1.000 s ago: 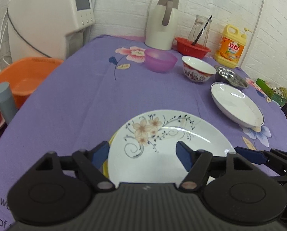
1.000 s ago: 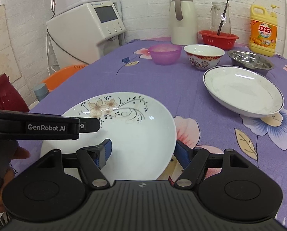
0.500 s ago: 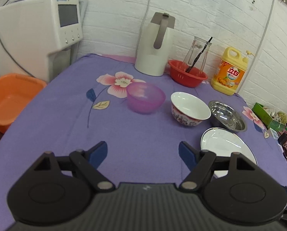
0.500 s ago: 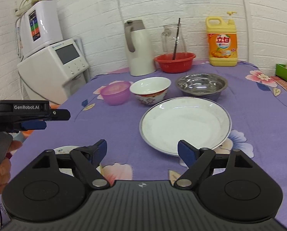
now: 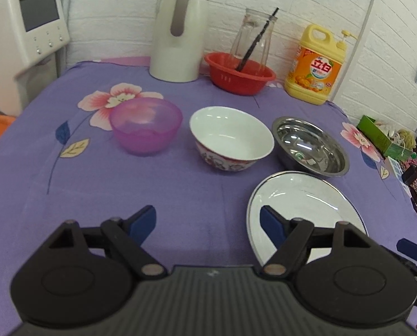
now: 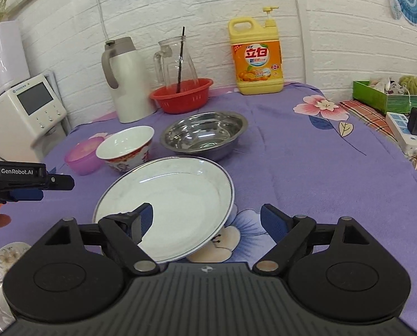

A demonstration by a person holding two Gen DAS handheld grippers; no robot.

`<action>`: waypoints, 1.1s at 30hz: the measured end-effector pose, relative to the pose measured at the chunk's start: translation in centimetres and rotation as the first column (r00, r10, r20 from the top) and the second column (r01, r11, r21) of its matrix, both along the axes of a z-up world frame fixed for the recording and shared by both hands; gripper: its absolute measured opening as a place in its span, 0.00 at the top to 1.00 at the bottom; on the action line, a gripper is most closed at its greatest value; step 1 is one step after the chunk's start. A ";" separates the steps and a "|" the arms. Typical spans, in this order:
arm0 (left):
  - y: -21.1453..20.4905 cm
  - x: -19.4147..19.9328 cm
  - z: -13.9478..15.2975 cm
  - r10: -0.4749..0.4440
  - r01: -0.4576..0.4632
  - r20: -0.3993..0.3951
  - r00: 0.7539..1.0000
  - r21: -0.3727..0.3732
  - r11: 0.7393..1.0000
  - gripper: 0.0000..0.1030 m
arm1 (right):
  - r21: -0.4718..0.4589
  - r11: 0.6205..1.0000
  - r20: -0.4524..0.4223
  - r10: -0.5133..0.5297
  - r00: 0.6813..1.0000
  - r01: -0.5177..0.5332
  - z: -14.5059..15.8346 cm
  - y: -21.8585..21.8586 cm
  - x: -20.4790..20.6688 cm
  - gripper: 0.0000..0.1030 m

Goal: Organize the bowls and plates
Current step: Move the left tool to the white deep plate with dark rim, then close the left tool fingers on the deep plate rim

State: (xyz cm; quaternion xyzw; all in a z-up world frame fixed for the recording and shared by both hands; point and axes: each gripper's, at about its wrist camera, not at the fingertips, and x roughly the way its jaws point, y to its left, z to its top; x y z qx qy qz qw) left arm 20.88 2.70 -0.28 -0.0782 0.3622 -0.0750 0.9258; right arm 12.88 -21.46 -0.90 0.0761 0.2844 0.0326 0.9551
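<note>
Left tool (image 5: 207,222): spread wide and empty, held above the purple cloth of the counter (image 5: 96,190), near edge of the scene.
Right tool (image 6: 207,221): also spread wide and gripping nothing, its left finger (image 6: 141,219) over the white plate, its right finger over the cloth.
White plate (image 6: 166,204): a blue-rimmed plate on the counter, near and right of centre in the left view, directly ahead of the right tool.
Steel bowl (image 5: 310,147): just beyond the white plate, rim close to it; touching or not cannot be told.
Patterned bowl (image 5: 232,138): white inside, red-flowered outside, upright just left of the steel bowl.
Purple bowl (image 5: 146,127): translucent plastic, left of the patterned bowl, a little apart from it.
Floral plate (image 6: 9,254): only a sliver shows at the near left edge of the right view, beside the person's fingers.
Far row: a white jug (image 5: 180,28), a red basket (image 5: 240,74) holding a glass pitcher (image 5: 254,37), and a yellow soap bottle (image 5: 316,65) along the white brick wall.
Far left: a white appliance (image 5: 20,42) with a grey screen stands beside the counter.
</note>
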 end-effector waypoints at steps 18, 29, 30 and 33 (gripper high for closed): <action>-4.7 4.8 -3.7 -0.093 0.099 -0.101 0.991 0.054 0.994 0.28 | -0.076 0.993 -0.140 0.074 0.987 -0.085 -3.5 1.3 7.1 0.00; -5.0 4.8 -4.0 -0.085 0.094 -0.096 0.992 0.091 0.991 0.28 | -0.097 0.990 -0.125 0.087 0.988 -0.099 -3.7 2.0 7.4 0.00; -5.0 4.8 -4.0 -0.086 0.095 -0.095 0.992 0.094 0.991 0.28 | -0.097 0.990 -0.123 0.087 0.989 -0.100 -3.7 2.1 7.4 0.00; -5.1 4.8 -4.0 -0.087 0.096 -0.092 0.992 0.095 0.991 0.28 | -0.097 0.991 -0.116 0.085 0.990 -0.097 -3.8 2.1 7.4 0.00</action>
